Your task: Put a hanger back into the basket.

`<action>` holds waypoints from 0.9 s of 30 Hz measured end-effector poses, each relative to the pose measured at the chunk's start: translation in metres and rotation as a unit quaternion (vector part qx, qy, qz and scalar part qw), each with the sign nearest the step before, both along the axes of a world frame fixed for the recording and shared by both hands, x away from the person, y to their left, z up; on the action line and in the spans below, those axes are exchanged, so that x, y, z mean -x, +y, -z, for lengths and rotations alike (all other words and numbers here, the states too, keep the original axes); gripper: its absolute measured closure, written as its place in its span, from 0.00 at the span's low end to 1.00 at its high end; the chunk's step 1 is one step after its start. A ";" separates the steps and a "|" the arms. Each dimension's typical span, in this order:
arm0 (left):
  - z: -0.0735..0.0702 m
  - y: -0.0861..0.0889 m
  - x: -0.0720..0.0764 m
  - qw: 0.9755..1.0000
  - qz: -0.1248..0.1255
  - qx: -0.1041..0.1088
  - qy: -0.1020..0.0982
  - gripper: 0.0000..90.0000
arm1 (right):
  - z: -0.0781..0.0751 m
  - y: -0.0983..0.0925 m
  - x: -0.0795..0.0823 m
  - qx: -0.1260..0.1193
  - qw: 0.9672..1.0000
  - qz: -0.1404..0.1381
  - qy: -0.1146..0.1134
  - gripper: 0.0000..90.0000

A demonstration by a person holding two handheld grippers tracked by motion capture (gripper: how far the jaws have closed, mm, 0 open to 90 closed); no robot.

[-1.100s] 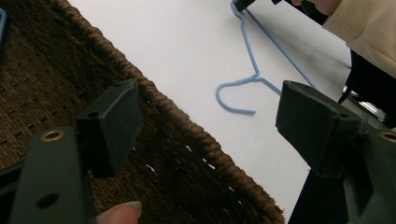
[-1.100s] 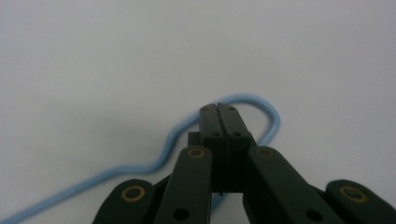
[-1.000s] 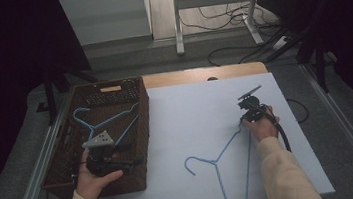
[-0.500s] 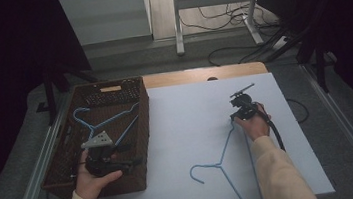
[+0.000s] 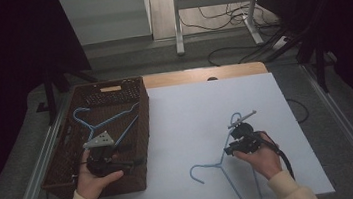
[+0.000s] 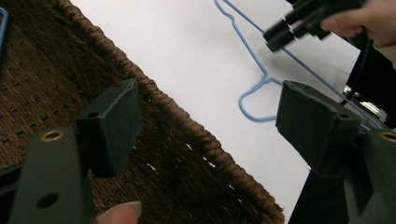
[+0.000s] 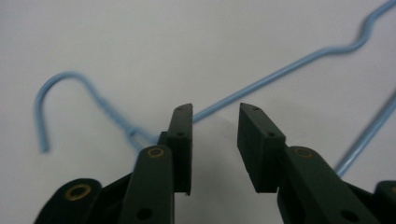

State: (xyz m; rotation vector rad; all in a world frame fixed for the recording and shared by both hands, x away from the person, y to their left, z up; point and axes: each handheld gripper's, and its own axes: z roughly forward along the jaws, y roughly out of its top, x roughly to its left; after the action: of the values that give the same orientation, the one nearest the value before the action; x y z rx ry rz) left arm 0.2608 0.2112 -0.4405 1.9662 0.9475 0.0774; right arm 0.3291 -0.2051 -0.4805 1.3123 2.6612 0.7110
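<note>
A light blue wire hanger (image 5: 222,160) (image 7: 280,70) (image 6: 250,49) lies flat on the white table top (image 5: 191,118), hook toward the left. My right gripper (image 5: 230,148) (image 7: 215,116) (image 6: 285,32) hovers low over its neck. Its jaws have just been opening and now stand partly open, with only table showing in the gap. The wire runs under the left jaw, untouched by the pads. My left gripper (image 5: 128,161) (image 6: 210,107) rests over the near right rim of the brown wicker basket (image 5: 143,128) (image 6: 196,140), open and empty. A second blue hanger (image 5: 109,120) lies inside the basket.
The basket takes up the table's left side. A wooden strip (image 5: 202,75) borders the white top at the back. Metal rails (image 5: 349,135) run along both sides, and cables (image 5: 221,21) trail on the floor beyond.
My right hand has come from the back right of the table toward the person, down along the hanger to its neck. The hanger shifted slightly. The left hand kept still.
</note>
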 end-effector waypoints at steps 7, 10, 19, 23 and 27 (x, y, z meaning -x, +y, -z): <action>0.000 0.000 -0.001 1.000 0.001 0.000 -0.001 0.25 | 0.002 0.016 0.041 0.018 0.999 -0.032 0.007 0.70; 0.000 -0.001 0.000 1.000 0.001 0.000 -0.002 0.25 | 0.009 0.023 0.052 0.033 0.999 -0.040 0.015 0.70; -0.003 -0.001 0.001 1.000 0.003 0.001 -0.006 0.25 | 0.018 0.035 0.063 0.082 0.996 -0.043 0.006 0.77; -0.003 -0.001 0.002 1.000 0.003 0.000 -0.006 0.25 | 0.018 0.037 0.063 0.092 0.995 -0.034 0.005 0.86; -0.003 -0.002 0.002 1.000 0.004 0.000 -0.006 0.25 | 0.017 0.037 0.061 0.100 0.994 -0.043 0.006 0.90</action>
State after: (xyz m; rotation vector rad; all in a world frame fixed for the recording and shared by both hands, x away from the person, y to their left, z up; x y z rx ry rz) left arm 0.2593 0.2095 -0.4376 1.9666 0.9320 0.0840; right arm 0.2684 -0.1680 -0.4976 1.1624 2.7282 0.4316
